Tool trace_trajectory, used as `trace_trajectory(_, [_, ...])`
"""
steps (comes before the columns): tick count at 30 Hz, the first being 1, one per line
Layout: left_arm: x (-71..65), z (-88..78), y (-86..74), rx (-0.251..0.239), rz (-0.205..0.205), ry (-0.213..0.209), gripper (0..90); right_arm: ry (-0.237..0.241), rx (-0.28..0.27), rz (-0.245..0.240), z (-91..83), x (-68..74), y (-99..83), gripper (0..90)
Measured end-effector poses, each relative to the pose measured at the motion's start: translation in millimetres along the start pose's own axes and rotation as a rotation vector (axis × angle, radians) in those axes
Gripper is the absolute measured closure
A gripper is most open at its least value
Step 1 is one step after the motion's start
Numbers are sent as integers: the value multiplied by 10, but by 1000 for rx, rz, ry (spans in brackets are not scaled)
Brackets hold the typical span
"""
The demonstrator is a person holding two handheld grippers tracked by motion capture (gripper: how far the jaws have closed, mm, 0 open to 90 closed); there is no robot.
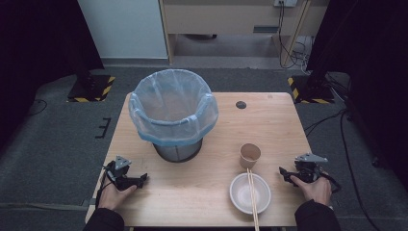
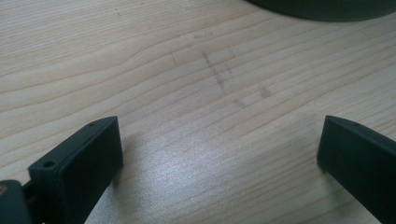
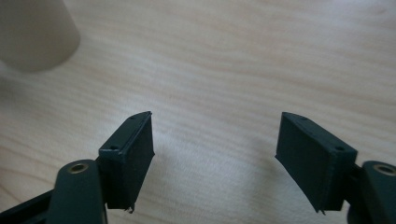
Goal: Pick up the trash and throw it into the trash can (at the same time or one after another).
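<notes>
The right gripper rests on the bench at its right edge, fingers spread wide with nothing between them but bare wood; the paper cup stands near, to their left, apart from them, and in the right gripper view it shows as a blurred pale cylinder at the upper left corner. Nearer the person than the cup sits a white bowl — round, smooth, shallow — with a pair of wooden chopsticks laid across it, their ends reaching past the rim toward the cup. The left gripper lies at the bench's left edge, its fingers equally wide and holding nothing; just beyond it stands a dark mesh waste bin lined with a translucent blue plastic bag, folded over the rim. The bench is light wood with a flowing grain — faint pencil marks show in the left gripper view; no writing can be read.
</notes>
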State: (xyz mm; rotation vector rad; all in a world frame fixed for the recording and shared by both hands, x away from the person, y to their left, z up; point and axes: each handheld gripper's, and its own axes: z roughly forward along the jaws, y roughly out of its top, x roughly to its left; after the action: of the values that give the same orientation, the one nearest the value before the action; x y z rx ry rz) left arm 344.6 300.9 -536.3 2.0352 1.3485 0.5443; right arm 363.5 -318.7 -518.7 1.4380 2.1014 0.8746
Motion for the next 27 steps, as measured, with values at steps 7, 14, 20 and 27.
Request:
trace_trajectory(7, [-35, 3, 2, 0, -2, 2, 0, -20, -78, 64, -132, -18, 85, 300])
trace_trajectory(14, [-72, 2, 3, 1, 0, 3, 0, -10, -124, 64, -214, 39, 197, 298])
trace_trajectory(20, [-82, 1, 2, 2, 7, -6, 0, 11, -168, 46, -305, 128, 329, 308])
trace_trajectory(27, [-96, 2, 4, 2, 7, -4, 0, 24, -216, -3, -437, 298, 515, 310])
